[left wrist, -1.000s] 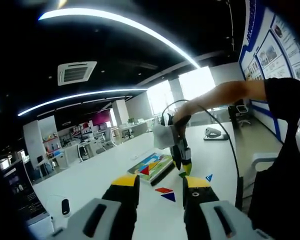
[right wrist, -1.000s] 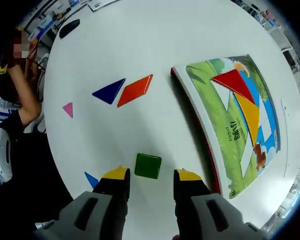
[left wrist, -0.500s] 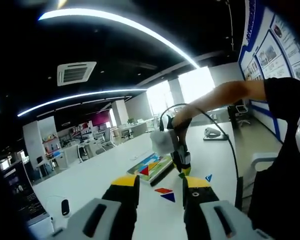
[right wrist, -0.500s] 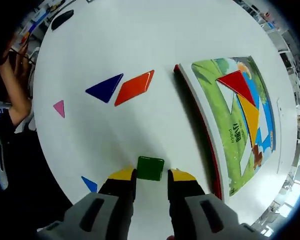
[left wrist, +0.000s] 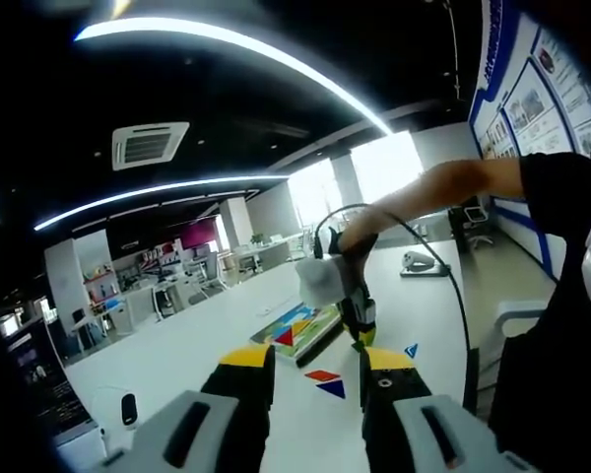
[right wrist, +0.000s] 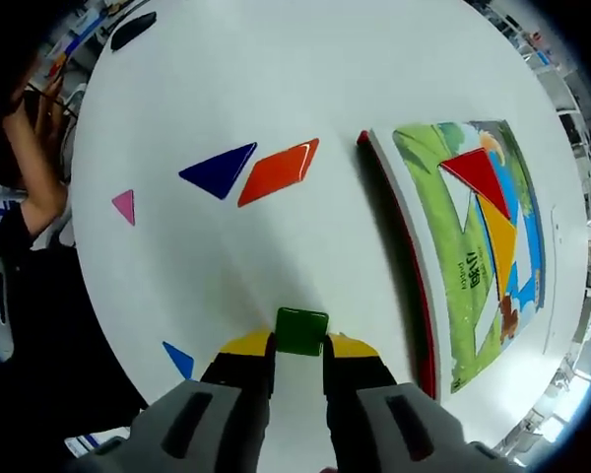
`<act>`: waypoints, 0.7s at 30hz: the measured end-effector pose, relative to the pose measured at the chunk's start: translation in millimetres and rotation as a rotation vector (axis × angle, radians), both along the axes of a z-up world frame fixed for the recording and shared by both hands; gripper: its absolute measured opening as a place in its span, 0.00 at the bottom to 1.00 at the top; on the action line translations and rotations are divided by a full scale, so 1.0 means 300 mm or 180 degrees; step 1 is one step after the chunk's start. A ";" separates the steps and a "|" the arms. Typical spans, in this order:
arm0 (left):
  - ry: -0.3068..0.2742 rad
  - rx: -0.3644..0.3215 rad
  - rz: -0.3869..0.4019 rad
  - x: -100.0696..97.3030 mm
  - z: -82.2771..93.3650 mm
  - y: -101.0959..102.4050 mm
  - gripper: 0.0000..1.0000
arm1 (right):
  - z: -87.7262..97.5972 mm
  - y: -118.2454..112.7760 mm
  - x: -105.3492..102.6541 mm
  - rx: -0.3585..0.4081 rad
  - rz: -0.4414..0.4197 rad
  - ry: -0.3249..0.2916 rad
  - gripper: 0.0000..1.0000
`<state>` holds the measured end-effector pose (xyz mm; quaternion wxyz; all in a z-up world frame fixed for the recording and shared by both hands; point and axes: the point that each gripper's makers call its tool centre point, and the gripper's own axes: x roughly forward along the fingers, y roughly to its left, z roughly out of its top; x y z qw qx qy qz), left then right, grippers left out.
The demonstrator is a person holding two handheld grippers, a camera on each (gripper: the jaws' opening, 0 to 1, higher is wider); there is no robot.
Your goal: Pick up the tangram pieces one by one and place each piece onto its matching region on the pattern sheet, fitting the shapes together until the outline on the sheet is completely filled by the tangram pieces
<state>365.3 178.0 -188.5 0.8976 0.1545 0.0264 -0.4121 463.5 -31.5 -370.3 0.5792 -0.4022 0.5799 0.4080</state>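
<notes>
In the right gripper view, going left to right across the white bench (right wrist: 177, 118): a small pink triangle (right wrist: 125, 206) lies far left near the person's sleeve, a small blue triangle (right wrist: 179, 359) sits near the bench edge just left of the gripper, and a dark blue triangle (right wrist: 218, 168) lies tip to tip with an orange parallelogram (right wrist: 278, 172) further off. The right gripper (right wrist: 300, 344) now has its yellow-tipped jaws closed against both sides of the green square (right wrist: 301, 330); a second ago the jaws stood wide with the square lying free ahead of them, so the grasp has just been made. The square appears still to rest on the bench; lift cannot be confirmed. To the right, the pattern sheet (right wrist: 443, 266) lies on a red-edged board, carrying a red triangle (right wrist: 477, 177) and, just beside it, a yellow triangle (right wrist: 502, 241); white regions of the outline remain uncovered, so the task is judged partly done, with the square next to be carried right to its region. In the left gripper view, the left gripper (left wrist: 315, 360) is held above the bench, jaws apart and holding nothing.
</notes>
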 end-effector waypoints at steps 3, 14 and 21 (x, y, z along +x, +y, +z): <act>0.0005 -0.0001 0.0000 0.000 -0.002 -0.001 0.36 | 0.012 -0.014 0.011 -0.0021 0.0109 -0.0016 0.21; 0.0006 0.0000 -0.0003 -0.002 -0.002 0.000 0.36 | 0.161 -0.056 0.149 0.0170 0.0391 -0.0278 0.21; 0.0007 0.0006 -0.0012 -0.001 -0.002 -0.001 0.36 | 0.225 -0.084 0.229 0.0214 0.0520 -0.0449 0.21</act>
